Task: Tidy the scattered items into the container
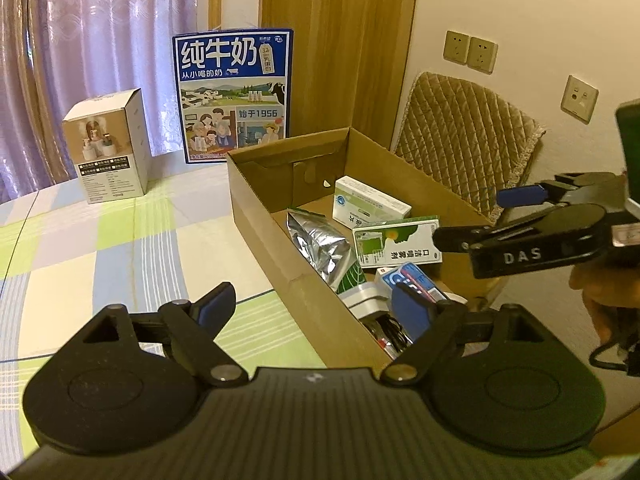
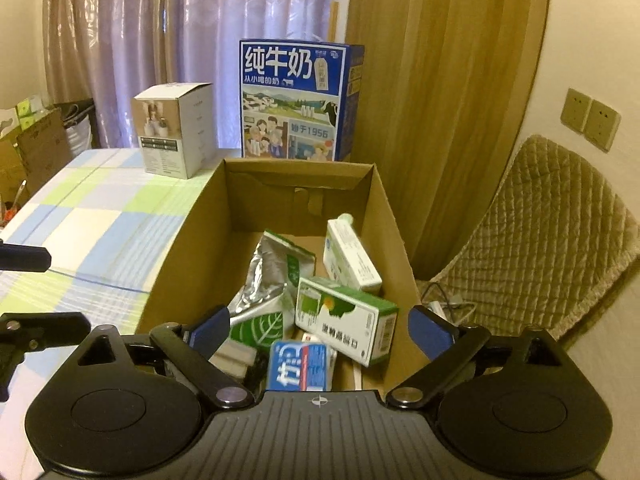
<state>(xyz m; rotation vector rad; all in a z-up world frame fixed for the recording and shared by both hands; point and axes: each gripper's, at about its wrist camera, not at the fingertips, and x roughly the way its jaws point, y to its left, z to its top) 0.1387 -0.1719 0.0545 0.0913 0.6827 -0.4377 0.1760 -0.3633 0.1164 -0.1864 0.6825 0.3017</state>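
An open cardboard box (image 1: 256,208) (image 2: 192,240) stands on the checked tablecloth (image 1: 120,240). Inside lie a silver foil pouch (image 1: 320,244) (image 2: 264,276), a white and green carton (image 1: 368,202) (image 2: 350,256), a green and white carton (image 1: 396,242) (image 2: 344,318) and a blue packet (image 1: 412,280) (image 2: 300,364). My left gripper (image 1: 314,304) (image 2: 32,292) hovers open above the box's near left wall and holds nothing. My right gripper (image 2: 320,328) (image 1: 480,218) hangs open over the box's near end, above the items, with nothing gripped.
A tall blue milk case (image 1: 234,96) (image 2: 296,100) and a small white product box (image 1: 108,148) (image 2: 176,128) stand on the table behind the cardboard box. A chair with a quilted cover (image 1: 460,140) (image 2: 540,232) is at the right, near the wall sockets (image 1: 470,52).
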